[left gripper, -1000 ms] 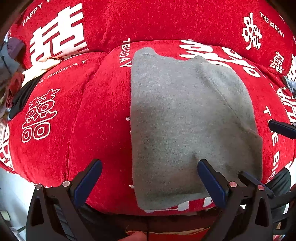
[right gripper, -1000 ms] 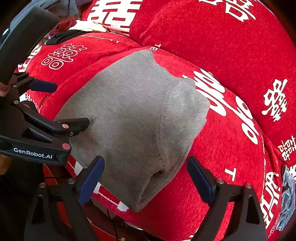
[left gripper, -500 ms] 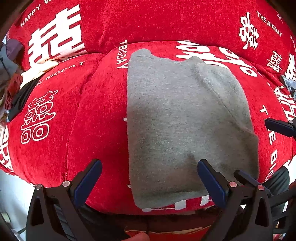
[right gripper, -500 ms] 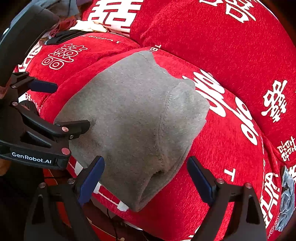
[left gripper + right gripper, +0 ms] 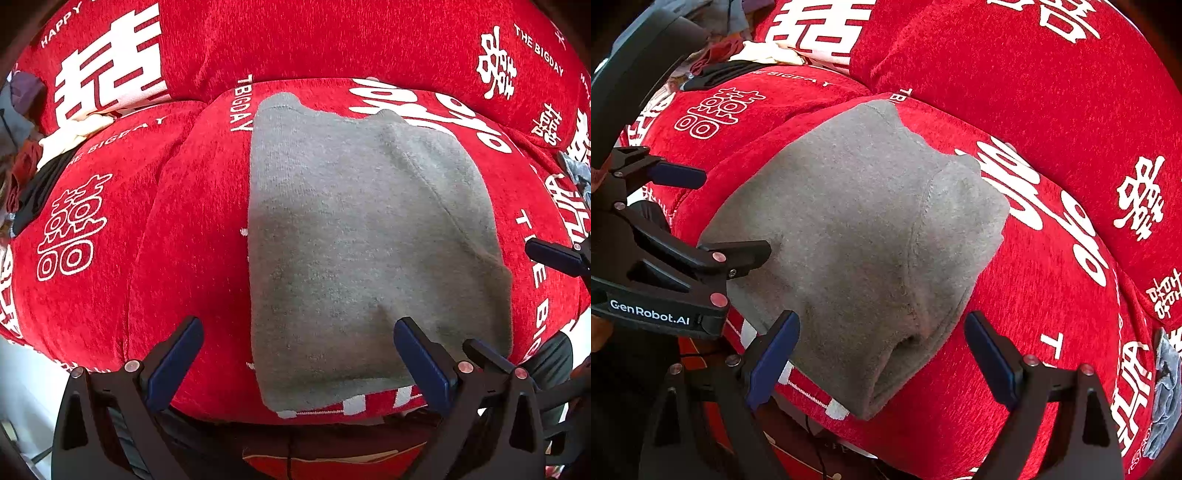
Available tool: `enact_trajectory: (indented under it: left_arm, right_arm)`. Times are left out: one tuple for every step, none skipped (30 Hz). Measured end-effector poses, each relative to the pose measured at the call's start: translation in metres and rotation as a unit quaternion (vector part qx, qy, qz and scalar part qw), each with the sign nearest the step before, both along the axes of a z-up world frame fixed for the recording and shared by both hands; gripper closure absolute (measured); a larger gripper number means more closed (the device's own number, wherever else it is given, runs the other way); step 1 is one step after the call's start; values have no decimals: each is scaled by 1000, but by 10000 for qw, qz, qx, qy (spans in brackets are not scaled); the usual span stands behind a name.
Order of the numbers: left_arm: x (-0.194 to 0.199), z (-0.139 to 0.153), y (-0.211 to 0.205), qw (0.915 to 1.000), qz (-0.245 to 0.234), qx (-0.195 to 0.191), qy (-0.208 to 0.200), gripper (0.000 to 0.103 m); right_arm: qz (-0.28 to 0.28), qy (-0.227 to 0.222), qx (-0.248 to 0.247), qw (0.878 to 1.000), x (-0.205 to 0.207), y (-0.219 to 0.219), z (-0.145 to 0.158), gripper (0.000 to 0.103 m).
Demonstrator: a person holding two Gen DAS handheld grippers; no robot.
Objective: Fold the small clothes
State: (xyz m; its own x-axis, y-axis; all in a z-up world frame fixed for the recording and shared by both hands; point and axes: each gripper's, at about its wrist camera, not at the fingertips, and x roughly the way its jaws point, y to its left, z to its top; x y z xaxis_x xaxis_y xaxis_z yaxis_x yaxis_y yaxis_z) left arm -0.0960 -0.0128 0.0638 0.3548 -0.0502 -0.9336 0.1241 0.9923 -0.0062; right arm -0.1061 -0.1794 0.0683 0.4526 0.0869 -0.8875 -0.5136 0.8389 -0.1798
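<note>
A folded grey garment (image 5: 362,236) lies flat on a red cushion with white lettering (image 5: 192,229); it also shows in the right wrist view (image 5: 857,236). My left gripper (image 5: 297,354) is open and empty, just above the garment's near left edge; it also shows in the right wrist view (image 5: 701,214), its right finger (image 5: 738,254) over the cloth. My right gripper (image 5: 881,354) is open and empty, straddling the garment's near right corner without touching it. One of its fingers (image 5: 554,254) shows at the right edge of the left wrist view.
A pile of loose clothes (image 5: 738,62) lies at the far left of the sofa. A grey-blue cloth (image 5: 1163,391) lies at the right end. The red backrest (image 5: 332,37) rises behind. The sofa's front edge (image 5: 332,410) runs just under the grippers.
Almost nothing changed. The left wrist view has shifted slightly, so the garment sits a little lower left. Both grippers stay open and the garment has not moved.
</note>
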Motion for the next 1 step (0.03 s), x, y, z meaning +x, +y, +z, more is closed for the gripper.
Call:
enact_trajectory:
  left_arm:
    - [0,0,-1,10000,-11,-8,19,0]
  right_arm:
    - [-3,-4,9,10000,0,-2,0,11]
